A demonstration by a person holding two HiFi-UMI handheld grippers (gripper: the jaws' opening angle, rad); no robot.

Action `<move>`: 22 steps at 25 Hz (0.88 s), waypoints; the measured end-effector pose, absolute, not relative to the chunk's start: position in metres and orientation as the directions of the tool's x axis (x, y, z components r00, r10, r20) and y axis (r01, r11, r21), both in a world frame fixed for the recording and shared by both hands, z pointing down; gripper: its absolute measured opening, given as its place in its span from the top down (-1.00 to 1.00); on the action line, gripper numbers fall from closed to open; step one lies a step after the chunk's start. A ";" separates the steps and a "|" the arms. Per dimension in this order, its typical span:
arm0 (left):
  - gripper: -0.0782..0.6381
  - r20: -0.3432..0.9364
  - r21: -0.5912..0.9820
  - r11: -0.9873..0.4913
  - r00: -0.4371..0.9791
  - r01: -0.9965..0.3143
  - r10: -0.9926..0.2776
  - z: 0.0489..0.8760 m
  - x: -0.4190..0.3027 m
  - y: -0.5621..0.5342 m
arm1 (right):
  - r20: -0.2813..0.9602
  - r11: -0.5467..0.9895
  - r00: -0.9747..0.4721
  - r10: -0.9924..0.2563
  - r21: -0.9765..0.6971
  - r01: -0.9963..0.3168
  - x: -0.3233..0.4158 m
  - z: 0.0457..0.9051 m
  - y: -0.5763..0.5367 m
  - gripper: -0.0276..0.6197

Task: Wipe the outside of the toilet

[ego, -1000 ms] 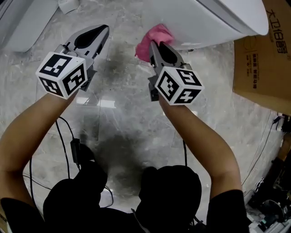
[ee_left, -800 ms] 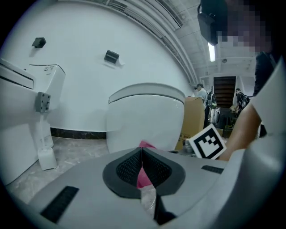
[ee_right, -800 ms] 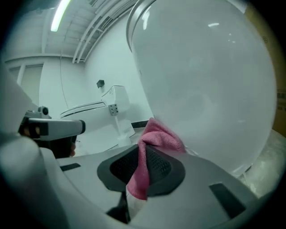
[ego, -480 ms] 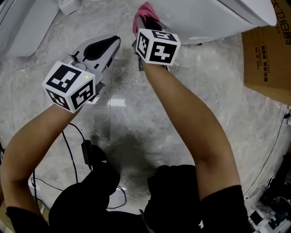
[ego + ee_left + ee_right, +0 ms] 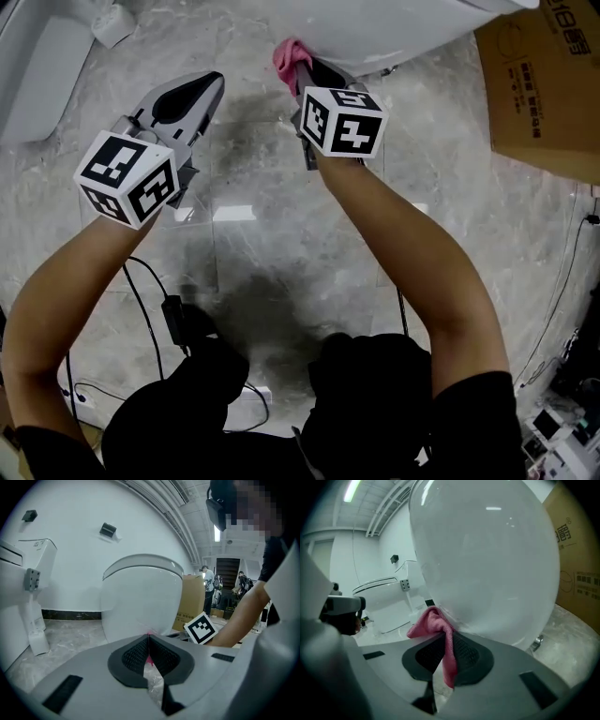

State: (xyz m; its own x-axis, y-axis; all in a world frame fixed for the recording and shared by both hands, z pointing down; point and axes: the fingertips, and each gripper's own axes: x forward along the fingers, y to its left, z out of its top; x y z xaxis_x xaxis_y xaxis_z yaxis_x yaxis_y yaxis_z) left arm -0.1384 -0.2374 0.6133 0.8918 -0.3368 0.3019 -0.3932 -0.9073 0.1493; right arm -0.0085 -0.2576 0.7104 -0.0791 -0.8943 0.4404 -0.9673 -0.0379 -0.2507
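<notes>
The right gripper (image 5: 307,66) has its jaws pressed together on a pink microfibre cloth (image 5: 289,54). In the right gripper view a fold is pinched between the dark ribbed pads, one tail hangs down past them and the bunched part stands proud of the tips. That bunched part lies against the lower outside wall of the white ceramic toilet (image 5: 394,28), close to where the bowl curves under toward the grey marble-patterned floor (image 5: 262,234). The controlling relation is this: the toilet sits directly ahead of the right gripper's tips and rises above them, filling most of that gripper's view, with the cloth between tips and porcelain. In the head view the contact point is at the left end of the visible bowl wall. The rest of that wall runs off to the right, toward the brown cardboard box (image 5: 544,84) standing near it. A wiping stroke from here would therefore most likely travel rightward or upward along the curve, with the cloth face held to the surface; that is a judgement, not an observation. The left gripper (image 5: 212,84) has its jaws together with nothing held. It is apart from the toilet, to the left of the right gripper and pointing the same general way. The right hand is plainly the nearer and the working one. No soiling on the porcelain can be made out.
</notes>
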 end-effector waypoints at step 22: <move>0.74 0.357 0.153 -0.923 0.890 -0.354 -0.282 0.626 -0.108 -0.222 | 0.474 -0.115 0.120 -0.872 0.040 -0.993 0.218 0.682 -0.212 0.72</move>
